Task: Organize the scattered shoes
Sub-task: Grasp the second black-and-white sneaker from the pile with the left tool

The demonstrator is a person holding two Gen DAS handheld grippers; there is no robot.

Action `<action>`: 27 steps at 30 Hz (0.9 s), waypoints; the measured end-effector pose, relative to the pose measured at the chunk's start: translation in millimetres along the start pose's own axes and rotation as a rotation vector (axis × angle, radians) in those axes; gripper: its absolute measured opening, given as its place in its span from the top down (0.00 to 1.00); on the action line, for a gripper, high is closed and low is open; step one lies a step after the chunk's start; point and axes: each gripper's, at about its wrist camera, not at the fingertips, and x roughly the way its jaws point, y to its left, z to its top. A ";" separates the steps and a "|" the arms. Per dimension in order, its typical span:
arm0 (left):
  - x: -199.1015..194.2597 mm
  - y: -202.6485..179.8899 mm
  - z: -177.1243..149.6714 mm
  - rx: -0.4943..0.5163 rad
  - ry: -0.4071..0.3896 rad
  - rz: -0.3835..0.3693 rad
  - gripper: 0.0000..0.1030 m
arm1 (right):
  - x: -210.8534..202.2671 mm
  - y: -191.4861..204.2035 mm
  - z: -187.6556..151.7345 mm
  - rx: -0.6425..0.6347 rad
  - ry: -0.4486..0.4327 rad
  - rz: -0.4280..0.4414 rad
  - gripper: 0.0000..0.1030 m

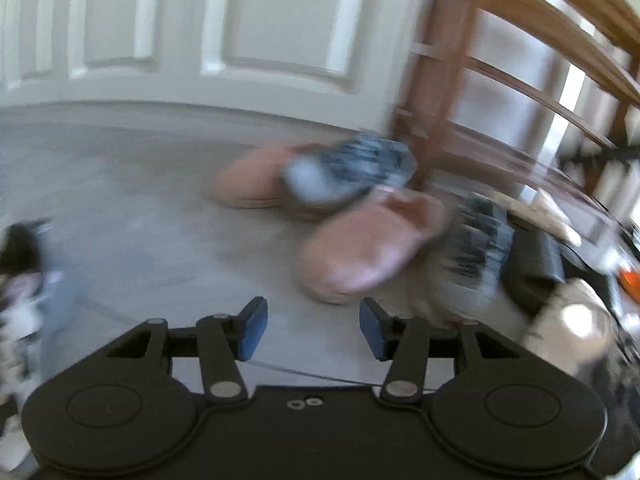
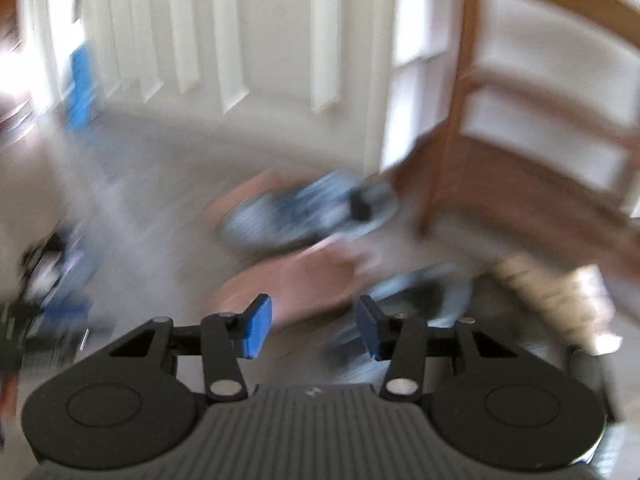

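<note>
Both grippers are tilting down toward the grey floor point(image 1: 140, 200), the left gripper point(image 1: 312, 330) and the right gripper point(image 2: 314, 328) with blue-padded fingers apart, holding nothing. Pink fuzzy slippers point(image 1: 360, 252) and a blue-grey patterned sneaker point(image 1: 348, 172) are lying ahead beside the wooden rack point(image 1: 460, 100).

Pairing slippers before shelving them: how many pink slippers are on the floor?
2. One pink slipper lies nearest the claws; the other pink slipper sits behind it, near the white door, partly under a blue patterned shoe. Blur may hide more.

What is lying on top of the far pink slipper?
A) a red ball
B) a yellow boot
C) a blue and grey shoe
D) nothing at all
C: the blue and grey shoe rests across the far pink slipper, on the floor near the wooden rack.
</note>
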 end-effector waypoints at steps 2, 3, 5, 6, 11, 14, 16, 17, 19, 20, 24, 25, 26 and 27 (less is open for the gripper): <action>4.2 -35.1 -8.6 0.067 0.003 -0.064 0.51 | -16.2 -24.2 9.8 -0.007 -0.056 -0.054 0.44; 6.1 -48.8 -9.9 0.092 0.006 -0.097 0.51 | -26.7 -39.0 14.1 -0.026 -0.083 -0.089 0.41; 9.8 -76.3 -12.6 0.143 0.012 -0.163 0.51 | -41.0 -60.8 14.9 -0.035 -0.090 -0.127 0.37; 11.2 -90.3 -14.3 0.172 0.013 -0.196 0.51 | -46.9 -70.3 12.0 -0.021 -0.078 -0.132 0.36; 20.7 -168.7 -21.0 0.326 0.015 -0.373 0.51 | -74.3 -105.1 -12.0 0.064 -0.003 -0.118 0.37; 22.6 -209.1 -28.2 0.391 0.055 -0.514 0.51 | -101.5 -121.3 -24.5 0.051 -0.021 -0.118 0.40; 25.9 -235.4 -34.4 0.440 0.091 -0.588 0.51 | -117.0 -126.0 -34.1 -0.002 -0.041 -0.149 0.52; 29.5 -252.2 -38.5 0.473 0.101 -0.614 0.51 | -122.3 -128.1 -40.1 -0.021 -0.042 -0.159 0.52; 31.3 -273.0 -48.6 0.537 0.112 -0.639 0.51 | -129.9 -134.2 -51.5 -0.020 -0.029 -0.153 0.51; 32.7 -282.7 -53.9 0.568 0.117 -0.649 0.51 | -132.2 -138.7 -57.9 -0.016 -0.015 -0.151 0.51; 39.4 -313.4 -74.9 0.649 0.159 -0.659 0.51 | -142.0 -147.3 -74.7 -0.050 0.019 -0.177 0.48; 42.0 -319.6 -79.5 0.665 0.167 -0.649 0.51 | -143.8 -147.1 -76.5 -0.055 0.024 -0.170 0.48; 45.5 -324.9 -83.4 0.672 0.173 -0.630 0.53 | -145.7 -146.9 -78.3 -0.061 0.028 -0.163 0.48; 49.0 -329.9 -87.0 0.678 0.181 -0.612 0.54 | -147.3 -146.4 -80.4 -0.071 0.033 -0.157 0.48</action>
